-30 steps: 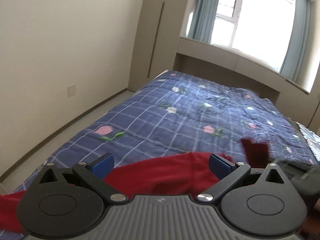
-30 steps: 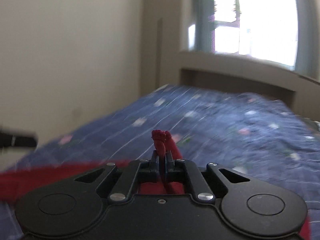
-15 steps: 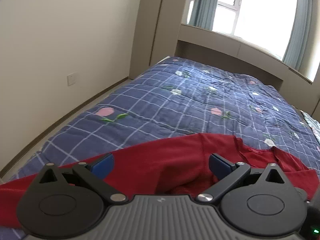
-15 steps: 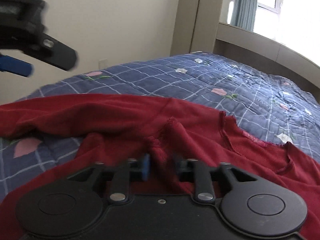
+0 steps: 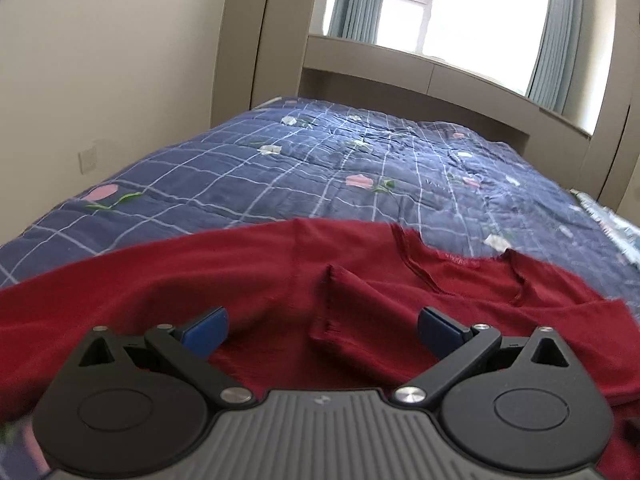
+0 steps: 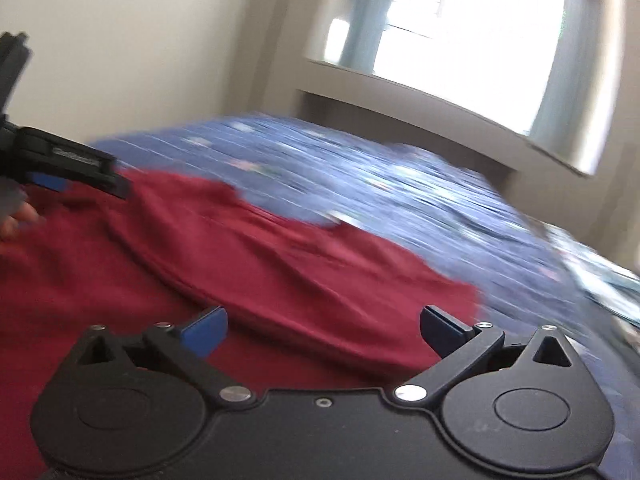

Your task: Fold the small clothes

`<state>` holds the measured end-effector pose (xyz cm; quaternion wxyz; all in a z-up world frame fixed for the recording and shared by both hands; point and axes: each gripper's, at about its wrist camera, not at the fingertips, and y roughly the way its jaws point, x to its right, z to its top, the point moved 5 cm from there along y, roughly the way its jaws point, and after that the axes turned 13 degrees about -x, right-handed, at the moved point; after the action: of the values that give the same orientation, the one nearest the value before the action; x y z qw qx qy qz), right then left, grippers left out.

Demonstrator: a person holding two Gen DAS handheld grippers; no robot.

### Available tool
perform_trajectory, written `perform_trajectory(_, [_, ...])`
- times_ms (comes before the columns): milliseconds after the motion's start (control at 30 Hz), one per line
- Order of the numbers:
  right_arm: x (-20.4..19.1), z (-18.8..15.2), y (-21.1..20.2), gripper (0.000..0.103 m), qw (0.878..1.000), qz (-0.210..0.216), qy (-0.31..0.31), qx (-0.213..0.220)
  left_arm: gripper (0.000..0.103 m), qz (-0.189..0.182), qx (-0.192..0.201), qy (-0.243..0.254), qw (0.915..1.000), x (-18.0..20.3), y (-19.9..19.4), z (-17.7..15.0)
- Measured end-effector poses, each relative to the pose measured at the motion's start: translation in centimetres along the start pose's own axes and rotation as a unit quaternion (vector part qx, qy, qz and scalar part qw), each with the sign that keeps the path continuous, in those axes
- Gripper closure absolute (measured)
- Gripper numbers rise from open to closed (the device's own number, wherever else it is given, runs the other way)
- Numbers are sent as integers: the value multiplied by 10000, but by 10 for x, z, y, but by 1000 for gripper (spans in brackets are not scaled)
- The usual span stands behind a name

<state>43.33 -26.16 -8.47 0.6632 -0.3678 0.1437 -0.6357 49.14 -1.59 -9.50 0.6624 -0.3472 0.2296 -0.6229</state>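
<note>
A second ago my right gripper (image 6: 322, 332) was pinched on a bunched bit of the red garment (image 5: 280, 280) and holding it up off the bed; now that cloth has dropped, the jaws are opening and stand wide apart with nothing between them but the fabric lying below. My left gripper (image 5: 322, 330) has come down closer to the garment, and its jaws are spread wide as before, gripping nothing.

The red garment lies spread across the near end of the blue checked quilt (image 5: 360, 168), its neckline (image 5: 460, 268) toward the window side and a sleeve (image 5: 340, 300) folded in over the body, just ahead of my left gripper. In the right wrist view the picture is smeared with motion, but I can make out the garment's far edge meeting the quilt and, at the garment's left side, my left gripper (image 6: 60, 168) with part of a hand (image 6: 16, 216) behind it.

As I judge it, the task is early: one sleeve looks laid inward, but the cloth is rumpled with ridges across the body. The other sleeve, the lengthwise fold and the final tidy stack appear not yet done. I can't tell whether more clothes wait beyond what shows.
</note>
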Motion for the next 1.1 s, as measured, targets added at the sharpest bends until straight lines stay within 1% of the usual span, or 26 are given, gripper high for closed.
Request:
perform_trajectory(67, [19, -16, 2, 1, 9994, -298, 118, -119, 0, 314, 106, 139, 9994, 10, 9, -6])
perform_trajectory(133, [31, -29, 8, 1, 9976, -617, 162, -278, 0, 702, 69, 233, 9972, 14, 17, -11])
perform_trajectory(167, [35, -33, 10, 1, 9974, -633, 198, -296, 0, 824, 11, 245, 9963, 14, 21, -13])
perform_trajectory(200, [38, -36, 12, 1, 9977, -545, 279, -279, 0, 847, -47, 219, 9962, 13, 24, -14])
perform_trajectory(267, [38, -37, 14, 1, 9978, -558, 297, -222, 0, 774, -83, 117, 9969, 10, 24, -14])
perform_trajectory(333, [35, -33, 19, 1, 9971, -740, 158, -102, 0, 735, -66, 62, 9973, 8, 24, -17])
perform_trajectory(433, [28, -21, 32, 1, 9954, -959, -3, 34, 0, 785, -32, 89, 9969, 10, 24, -19])
perform_trajectory(533, [28, -10, 50, 1, 9903, -1384, -90, 52, 0, 791, -33, 87, 9968, 9, 24, -19])
perform_trajectory(667, [44, -1, 50, 1, 9816, -1872, 246, 278, 0, 779, -41, 81, 9969, 8, 25, -18])
perform_trajectory(733, [58, -3, 47, 1, 9729, -2217, 586, 279, 0, 778, -49, 80, 9969, 8, 25, -18])
perform_trajectory(767, [67, -6, 45, 1, 9693, -2324, 771, 227, 0, 778, -51, 81, 9969, 8, 25, -18])
perform_trajectory(833, [84, -13, 43, 1, 9673, -2282, 1102, 114, 0, 776, -46, 81, 9969, 8, 25, -18])
perform_trajectory(900, [95, -19, 43, 1, 9695, -2099, 1268, 5, 0, 779, -48, 85, 9969, 8, 25, -18])
perform_trajectory(1000, [98, -26, 46, 1, 9709, -2046, 1235, -159, 0, 788, -49, 97, 9968, 8, 26, -18])
perform_trajectory(1100, [94, -30, 51, 1, 9692, -2136, 1187, -294, 0, 806, -55, 113, 9967, 9, 27, -19])
